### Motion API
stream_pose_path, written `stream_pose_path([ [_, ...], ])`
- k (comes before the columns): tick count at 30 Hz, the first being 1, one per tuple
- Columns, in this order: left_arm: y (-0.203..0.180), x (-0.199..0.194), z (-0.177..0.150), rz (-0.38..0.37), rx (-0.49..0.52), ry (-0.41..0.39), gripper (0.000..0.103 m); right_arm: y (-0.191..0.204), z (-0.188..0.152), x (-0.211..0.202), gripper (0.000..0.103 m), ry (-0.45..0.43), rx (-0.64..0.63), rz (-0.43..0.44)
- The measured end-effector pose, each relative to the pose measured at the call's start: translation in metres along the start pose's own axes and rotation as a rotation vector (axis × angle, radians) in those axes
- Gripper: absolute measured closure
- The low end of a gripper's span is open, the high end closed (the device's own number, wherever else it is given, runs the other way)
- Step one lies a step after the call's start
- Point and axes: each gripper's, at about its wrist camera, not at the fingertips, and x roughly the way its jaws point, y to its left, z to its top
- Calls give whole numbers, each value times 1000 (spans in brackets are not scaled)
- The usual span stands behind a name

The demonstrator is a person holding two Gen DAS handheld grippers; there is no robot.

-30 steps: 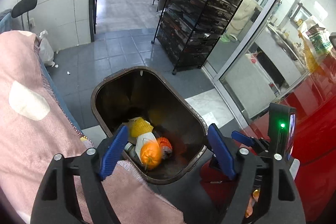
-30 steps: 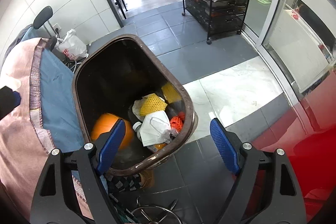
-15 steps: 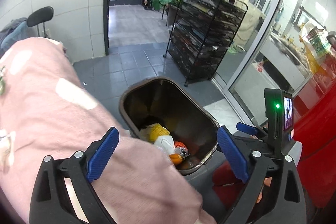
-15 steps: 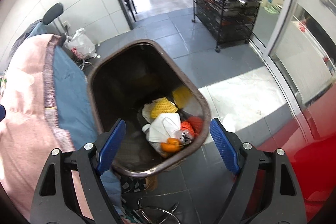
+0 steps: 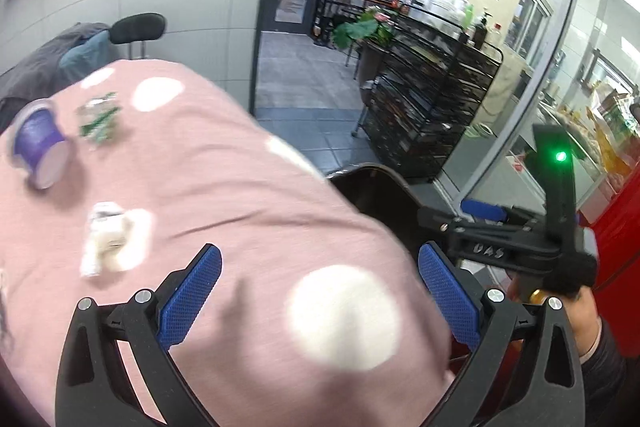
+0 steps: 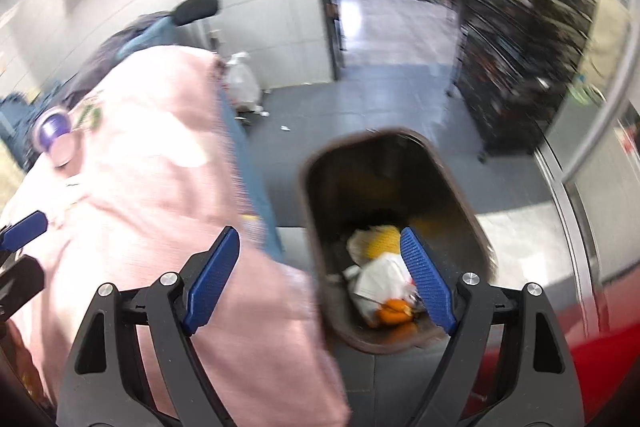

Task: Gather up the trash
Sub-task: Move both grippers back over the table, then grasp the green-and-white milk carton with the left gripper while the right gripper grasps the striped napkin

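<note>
On the far left of the left wrist view we see the purple cup (image 5: 38, 147) lying on its side on the pink tabletop cloth (image 5: 240, 219), mouth turned down toward us, with a green-printed wrapper (image 5: 98, 119) just beside it and a crumpled white scrap (image 5: 104, 239) nearer in. All three lie up and to the left of our left gripper (image 5: 316, 291), whose fingers (image 5: 192, 291) have just been spreading wide with nothing but cloth between them. We judge the white scrap the closest pick, its long axis running roughly toward us, and the left hand the nearer one. Further right, the brown bin (image 6: 392, 239) stands on the floor beside the tabletop, already holding trash. Our right gripper (image 6: 320, 283) hangs released and empty over the bin's near edge, well apart from the cup.
</note>
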Motion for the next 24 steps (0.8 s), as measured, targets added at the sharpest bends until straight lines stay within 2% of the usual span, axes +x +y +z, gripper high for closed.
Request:
stream_pose_path([
  [11, 113, -74, -14, 88, -15, 1, 6, 96, 18, -8, 21, -21, -191, 138],
  [13, 140, -90, -21, 127, -8, 10, 6, 112, 19, -10, 21, -24, -217, 147],
  [19, 217, -127, -39, 299, 53, 105, 6, 147, 18, -8, 21, -8, -248, 171],
  [24, 279, -133, -51, 322, 90, 226, 6, 174, 14, -8, 21, 6, -280, 186],
])
